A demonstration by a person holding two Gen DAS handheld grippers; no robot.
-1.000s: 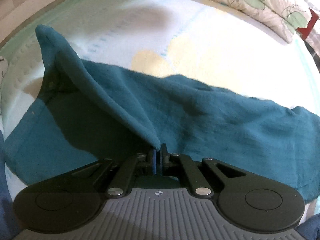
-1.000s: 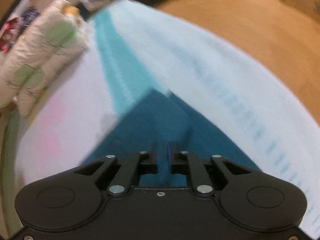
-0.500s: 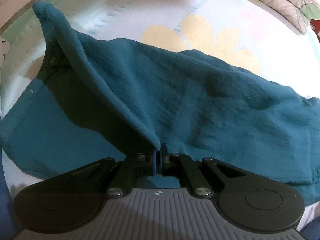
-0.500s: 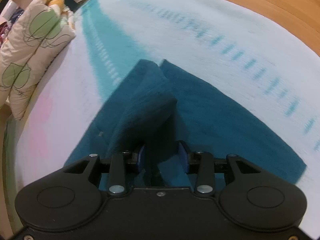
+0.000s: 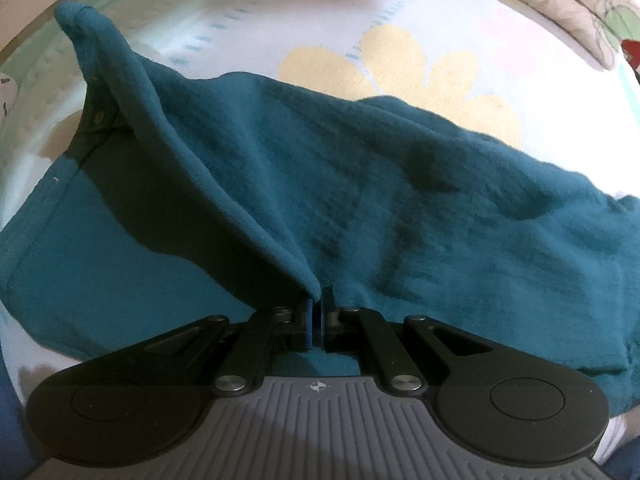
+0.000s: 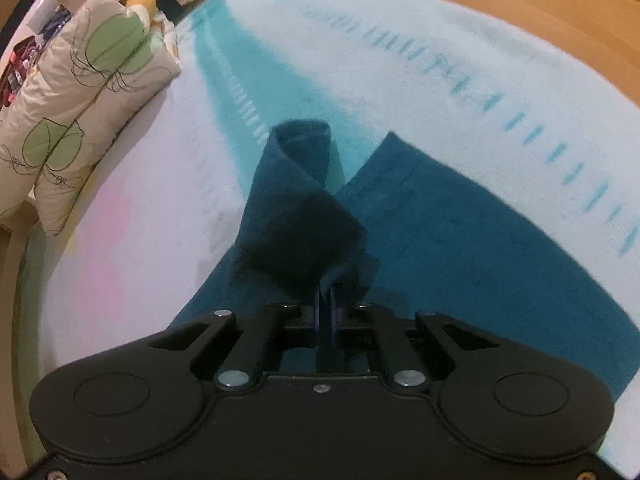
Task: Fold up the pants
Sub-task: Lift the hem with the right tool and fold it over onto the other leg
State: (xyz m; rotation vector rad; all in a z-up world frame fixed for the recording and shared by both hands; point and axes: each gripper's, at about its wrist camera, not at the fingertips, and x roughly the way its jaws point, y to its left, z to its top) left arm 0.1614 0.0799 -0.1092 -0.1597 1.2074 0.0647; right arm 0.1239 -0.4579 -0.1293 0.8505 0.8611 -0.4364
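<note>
Pants: teal pants (image 5: 400,208) lie spread on the blanket (image 5: 280,24), filling the middle of the left wrist view from the left edge to the right edge.
Left gripper: the left gripper (image 5: 318,304) sits at lower centre, clenched on an edge of the pants; from the pinch a raised ridge of cloth runs to a peak at upper left.
Right gripper: the right gripper (image 6: 328,300) at lower centre is closed on a twisted strip of the pants (image 6: 460,240), which rises toward the frame's middle and curls over at its top.
Flat part: the rest lies flat, stretching to the lower right.
Pillows: leaf-print pillows (image 6: 80,92) at upper left, well apart from the cloth.
</note>
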